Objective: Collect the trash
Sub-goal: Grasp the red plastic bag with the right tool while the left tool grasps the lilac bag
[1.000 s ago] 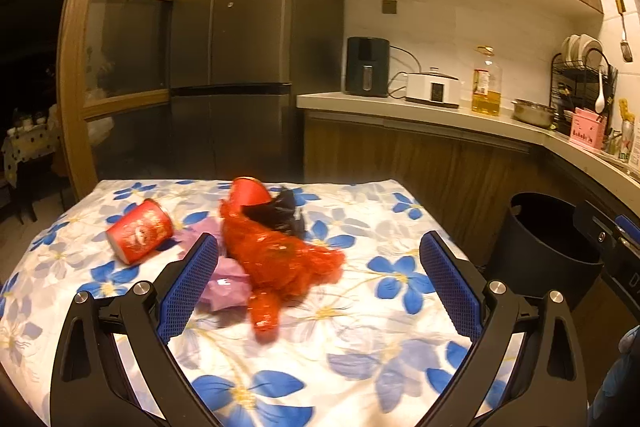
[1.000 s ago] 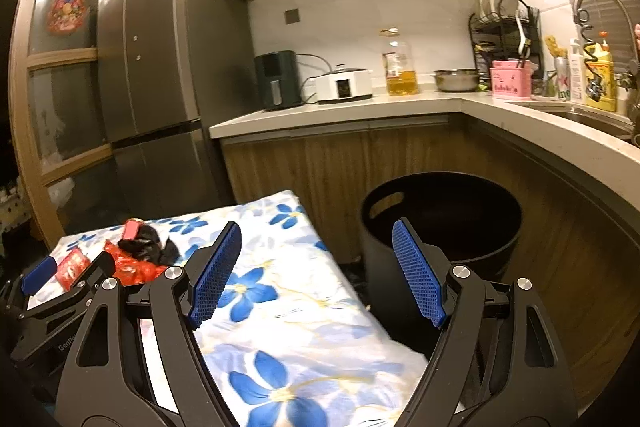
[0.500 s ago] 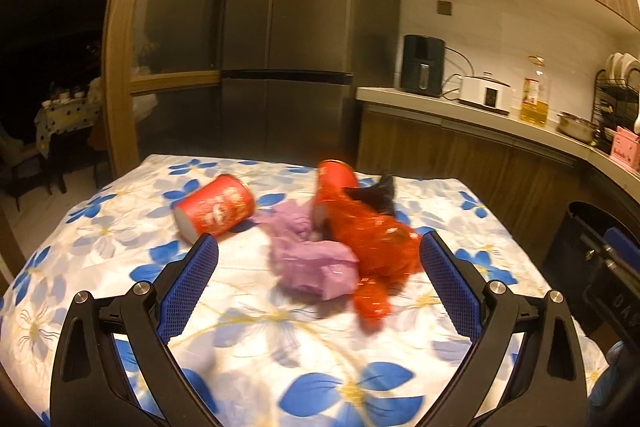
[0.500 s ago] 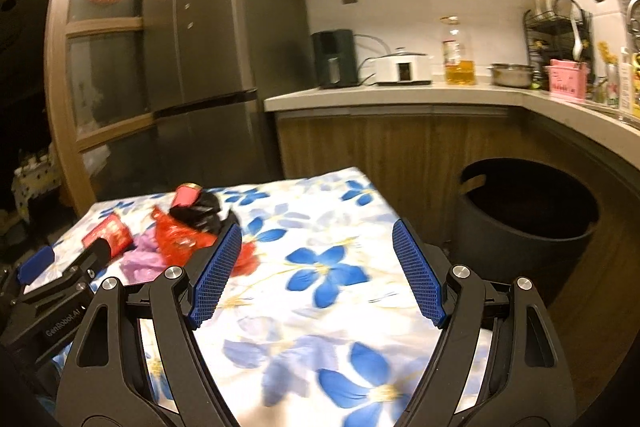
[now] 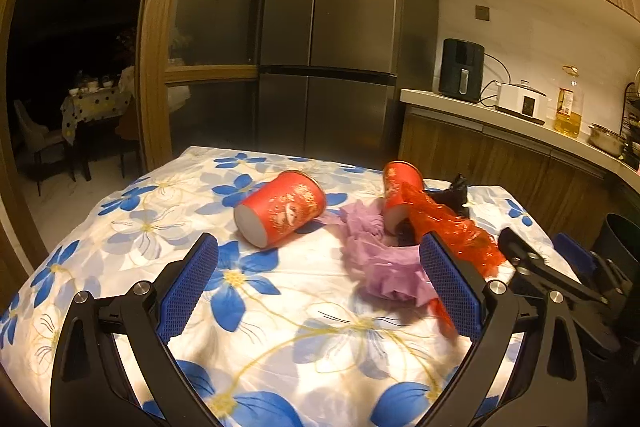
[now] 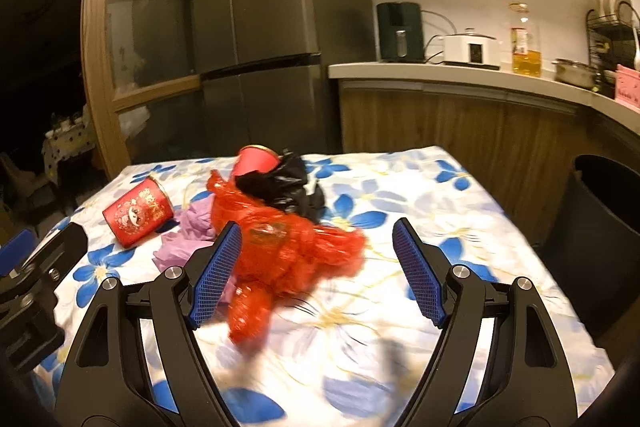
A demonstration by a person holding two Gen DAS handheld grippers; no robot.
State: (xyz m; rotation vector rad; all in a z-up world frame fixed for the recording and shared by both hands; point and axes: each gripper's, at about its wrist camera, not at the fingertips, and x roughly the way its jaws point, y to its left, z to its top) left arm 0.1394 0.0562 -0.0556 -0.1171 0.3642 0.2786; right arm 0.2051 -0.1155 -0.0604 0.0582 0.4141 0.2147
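- Currently, left wrist view: left gripper (image 5: 320,283) has its jaws spread wide and holds nothing; it hangs over the near part of the floral tablecloth (image 5: 132,227).
- Trash lies ahead of this gripper, mid-table. A red paper cup (image 5: 280,213) lies on its side ahead and slightly left of centre, its closed base toward the camera and its long axis running away and to the right.
- A crumpled purple bag (image 5: 380,259) sits ahead-right, close to the right finger's pad (image 5: 450,291). A second red cup (image 5: 400,193) lies behind it, touching a red plastic wrapper (image 5: 452,231); a black bag (image 5: 456,193) is at the far side.
- The right gripper's tip (image 5: 528,263) shows at the right edge, beside the wrapper. A dark bin (image 5: 618,243) stands off the table's right end.
- Cup print: a red-and-white festive pattern; no lettering readable.
- Right wrist view: right gripper (image 6: 316,269) is also wide apart and empty. The red plastic wrapper (image 6: 288,247) lies straight ahead, partly between the fingers' line and hugging the left pad (image 6: 216,271), its long axis running near-to-far.
- Judgement: the right gripper is the nearer one to the wrapper; the left is better placed for the side-lying red paper cup (image 6: 138,213).
- The dark bin (image 6: 600,227) stands right of the table, on the right gripper's side.
- Motion blur; no label text legible.
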